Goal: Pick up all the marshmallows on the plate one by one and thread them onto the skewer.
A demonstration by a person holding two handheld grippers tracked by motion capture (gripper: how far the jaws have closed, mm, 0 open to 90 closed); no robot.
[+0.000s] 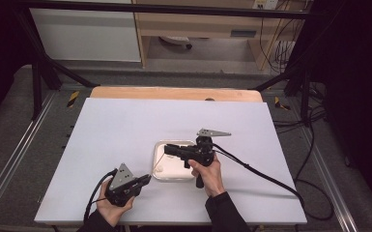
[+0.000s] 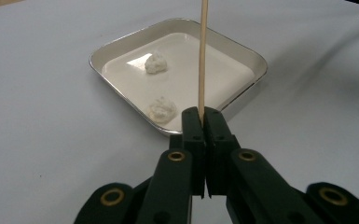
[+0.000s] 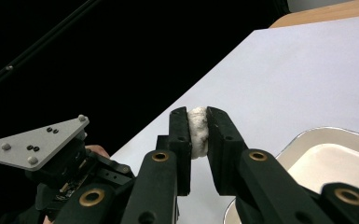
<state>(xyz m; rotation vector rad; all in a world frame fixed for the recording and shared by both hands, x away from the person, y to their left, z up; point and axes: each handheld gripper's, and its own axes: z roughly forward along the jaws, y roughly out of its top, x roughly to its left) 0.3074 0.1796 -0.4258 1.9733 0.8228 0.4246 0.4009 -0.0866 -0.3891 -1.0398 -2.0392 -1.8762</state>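
Observation:
My left gripper [image 1: 148,178] rests low at the table's front left, shut on a thin wooden skewer [image 2: 203,56] that rises from its jaws [image 2: 203,114]. Ahead of it lies a shallow metal tray [image 2: 242,51] with two white doughy lumps in it, one far [image 2: 156,63] and one near [image 2: 162,109]. A hand holds my right gripper [image 1: 166,148] above the tray [image 1: 155,153], pointing left. It is shut on a third white lump [image 3: 197,126], pinched between its jaws [image 3: 197,114] over the table's edge side.
The white table top [image 1: 125,125] has bare room all around the tray. Black cables [image 1: 265,176] trail from both grippers toward the right and front edges. The left gripper's grey plate [image 3: 32,144] shows below the right gripper. A dark frame and floor surround the table.

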